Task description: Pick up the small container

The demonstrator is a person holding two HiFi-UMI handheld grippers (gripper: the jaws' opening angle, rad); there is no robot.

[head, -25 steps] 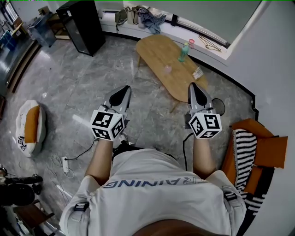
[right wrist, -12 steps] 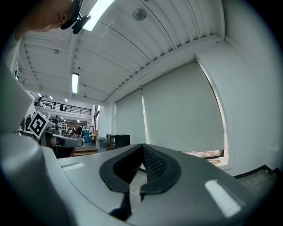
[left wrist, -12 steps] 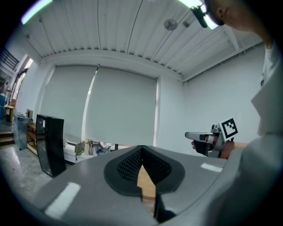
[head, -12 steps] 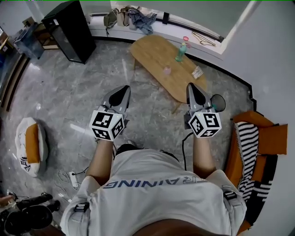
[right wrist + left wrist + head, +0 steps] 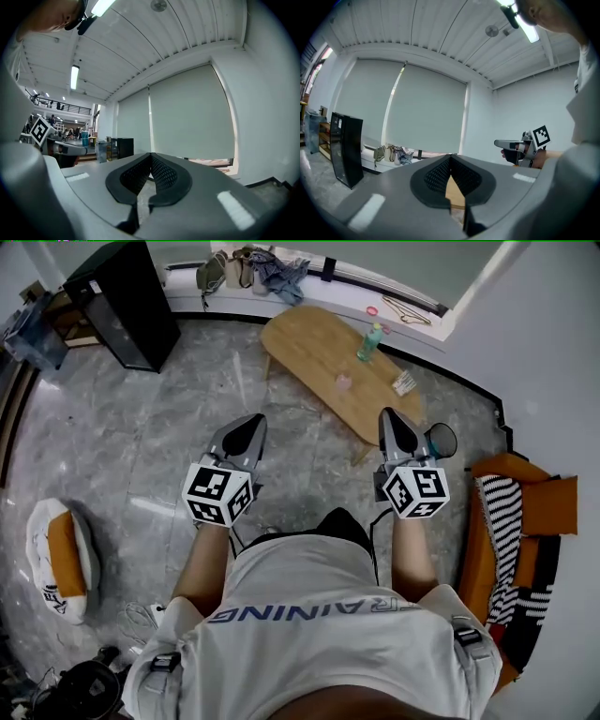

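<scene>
The small container [image 5: 342,382], a pale pink cup, stands on the oval wooden table [image 5: 309,348] ahead of me, near a green bottle [image 5: 369,343]. Both grippers hang in the air well short of the table, pointing forward. My left gripper [image 5: 251,423] is shut with nothing in it, its jaws meeting at the tip [image 5: 450,157]. My right gripper [image 5: 391,415] is also shut and empty [image 5: 150,155], and it hovers near the table's right end. Each gripper view shows mostly walls, blinds and ceiling, with the other gripper off to the side.
A small patterned item [image 5: 403,382] lies at the table's right end. A black cabinet [image 5: 122,301] stands at the far left and clothes [image 5: 267,266] lie on the sill. An orange seat with striped fabric [image 5: 511,531] is at right, a white-orange cushion [image 5: 61,554] at left.
The view has shifted forward and left as the person steps toward the table. Both grippers keep the same pose and stay shut.
</scene>
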